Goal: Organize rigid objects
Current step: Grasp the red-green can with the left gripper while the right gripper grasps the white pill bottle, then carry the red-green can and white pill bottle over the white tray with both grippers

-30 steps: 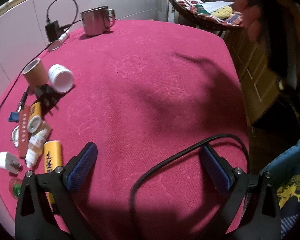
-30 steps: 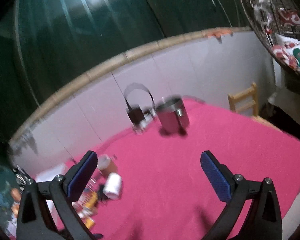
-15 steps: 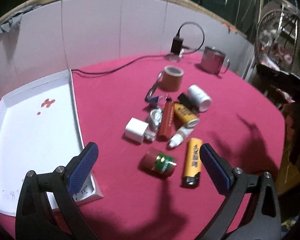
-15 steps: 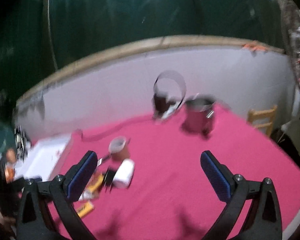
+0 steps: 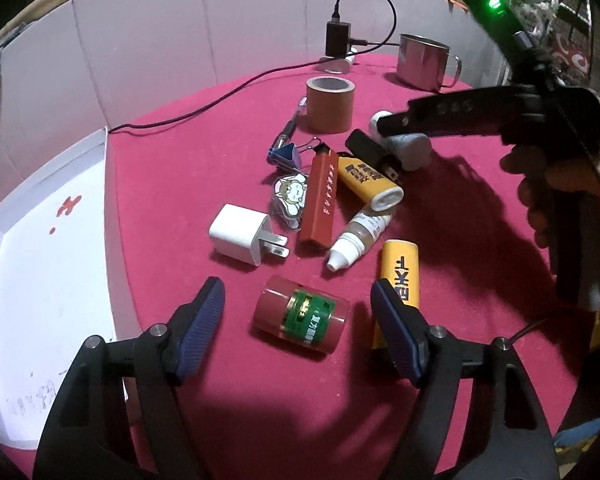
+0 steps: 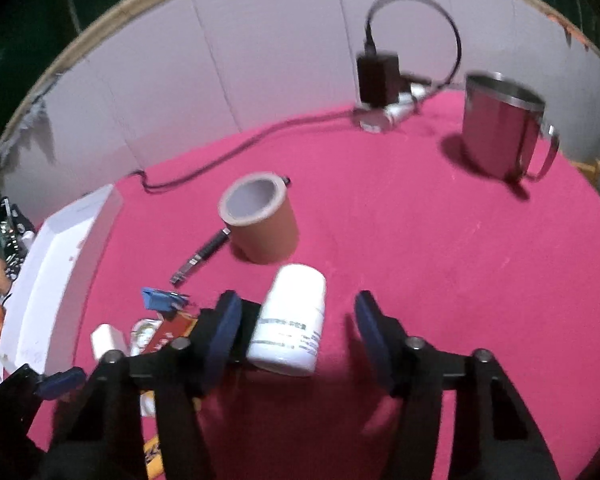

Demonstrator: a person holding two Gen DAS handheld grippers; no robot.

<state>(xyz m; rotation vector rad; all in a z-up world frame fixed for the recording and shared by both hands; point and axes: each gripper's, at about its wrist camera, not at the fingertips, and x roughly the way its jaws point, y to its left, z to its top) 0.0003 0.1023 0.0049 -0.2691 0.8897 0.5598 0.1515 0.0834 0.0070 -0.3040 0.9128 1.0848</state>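
A pile of small items lies on the pink tablecloth. My left gripper [image 5: 300,332] hovers low over a red bottle with a green label [image 5: 300,314], which lies on its side between the closing jaws; neither pad touches it. A yellow lighter [image 5: 402,276] lies just beyond the right finger. My right gripper [image 6: 296,328] straddles a white pill bottle [image 6: 288,320] lying on its side. Its jaws are closing too; the right pad stands clear of the bottle and the left pad is close beside it. In the left wrist view the right gripper [image 5: 392,132] reaches in from the right.
A white tray [image 5: 40,240] sits left of the pile. A white plug [image 5: 242,234], red box [image 5: 322,200], dropper bottle [image 5: 356,240], second yellow lighter [image 5: 368,180], blue binder clip [image 5: 286,156], pen [image 5: 290,130] and tape roll [image 5: 330,104] lie around. A steel mug [image 5: 424,62] and black charger [image 5: 337,38] stand behind.
Both views swung onto the pile and came closer. Both sets of jaws narrowed. The right gripper came down around the white bottle; the left now frames the red bottle.
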